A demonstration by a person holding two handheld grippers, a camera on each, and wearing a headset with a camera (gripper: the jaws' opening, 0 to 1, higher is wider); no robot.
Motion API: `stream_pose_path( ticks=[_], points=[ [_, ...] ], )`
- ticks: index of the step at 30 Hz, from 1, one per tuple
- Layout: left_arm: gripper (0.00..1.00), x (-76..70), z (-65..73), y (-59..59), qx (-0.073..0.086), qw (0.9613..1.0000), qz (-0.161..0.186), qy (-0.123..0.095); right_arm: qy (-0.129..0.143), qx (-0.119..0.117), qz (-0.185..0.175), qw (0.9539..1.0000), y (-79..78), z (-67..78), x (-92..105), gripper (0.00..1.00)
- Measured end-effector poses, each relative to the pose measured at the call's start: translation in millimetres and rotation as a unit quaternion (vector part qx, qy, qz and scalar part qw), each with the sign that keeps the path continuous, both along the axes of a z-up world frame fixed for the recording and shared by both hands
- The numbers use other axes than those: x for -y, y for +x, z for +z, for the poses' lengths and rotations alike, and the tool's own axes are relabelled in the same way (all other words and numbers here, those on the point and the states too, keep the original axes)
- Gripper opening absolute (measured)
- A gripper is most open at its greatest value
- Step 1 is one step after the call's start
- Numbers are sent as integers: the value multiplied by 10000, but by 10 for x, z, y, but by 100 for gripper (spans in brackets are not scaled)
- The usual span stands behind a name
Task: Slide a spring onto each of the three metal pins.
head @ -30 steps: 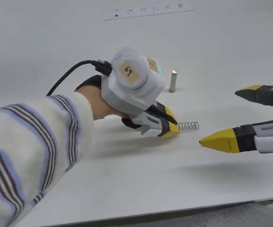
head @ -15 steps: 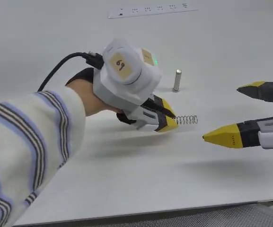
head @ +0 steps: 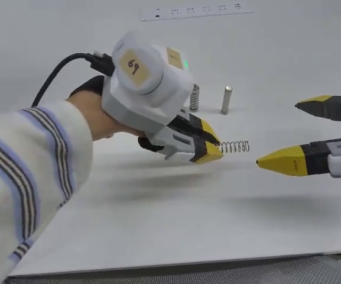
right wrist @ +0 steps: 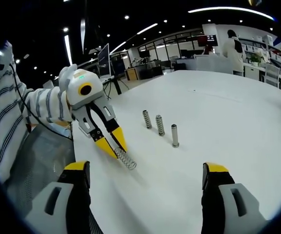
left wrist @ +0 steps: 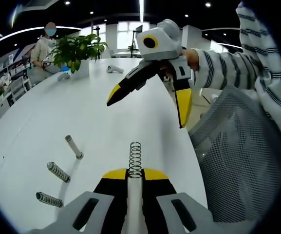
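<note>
Two sprung pins (right wrist: pixel 159 125) stand left of the left gripper (head: pixel 214 149) jaws, with the third pin (head: pixel 226 99) bare beside them. Left jaws are clamped on a spring (head: pixel 235 146) jutting forward from their tips. Right gripper (head: pixel 278 133) jaws gape wide, facing it over the desk (head: pixel 158 225).

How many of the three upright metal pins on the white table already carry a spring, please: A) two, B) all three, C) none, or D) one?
A: the far spring-covered pin and the middle spring-covered pin stand in line with one bare silver metal pin, while the left gripper holds a loose coiled steel spring in its jaws.
</note>
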State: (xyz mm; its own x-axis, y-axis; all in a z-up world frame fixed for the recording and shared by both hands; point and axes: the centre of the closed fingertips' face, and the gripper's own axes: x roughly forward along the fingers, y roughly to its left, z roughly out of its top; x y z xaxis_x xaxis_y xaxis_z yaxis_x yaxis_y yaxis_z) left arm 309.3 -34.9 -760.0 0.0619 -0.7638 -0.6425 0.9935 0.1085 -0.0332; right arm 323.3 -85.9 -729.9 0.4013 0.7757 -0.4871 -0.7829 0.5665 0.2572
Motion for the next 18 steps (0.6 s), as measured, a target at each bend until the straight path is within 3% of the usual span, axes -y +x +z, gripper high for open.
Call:
stream_pose_path(
  ticks=[4,9,10,12,18],
  points=[
    [2,-39,-9,-7,-63,10000,55,4,70,85,92,9999,16,47,-30,86],
    [2,-39,45,-25,-170,9997,110,-134,137,13,309,9994,-32,49,-97,77],
    [2,-35,55,-34,-218,9995,130,-161,318,-60,427,9986,-72,71,-150,74],
    [2,-28,75,-31,-190,9995,112,-204,524,-104,493,9974,-93,103,-194,66],
    [2,-26,130,-36,-213,9993,82,-311,597,-208,686,9956,-129,89,-245,48]
  ],
)
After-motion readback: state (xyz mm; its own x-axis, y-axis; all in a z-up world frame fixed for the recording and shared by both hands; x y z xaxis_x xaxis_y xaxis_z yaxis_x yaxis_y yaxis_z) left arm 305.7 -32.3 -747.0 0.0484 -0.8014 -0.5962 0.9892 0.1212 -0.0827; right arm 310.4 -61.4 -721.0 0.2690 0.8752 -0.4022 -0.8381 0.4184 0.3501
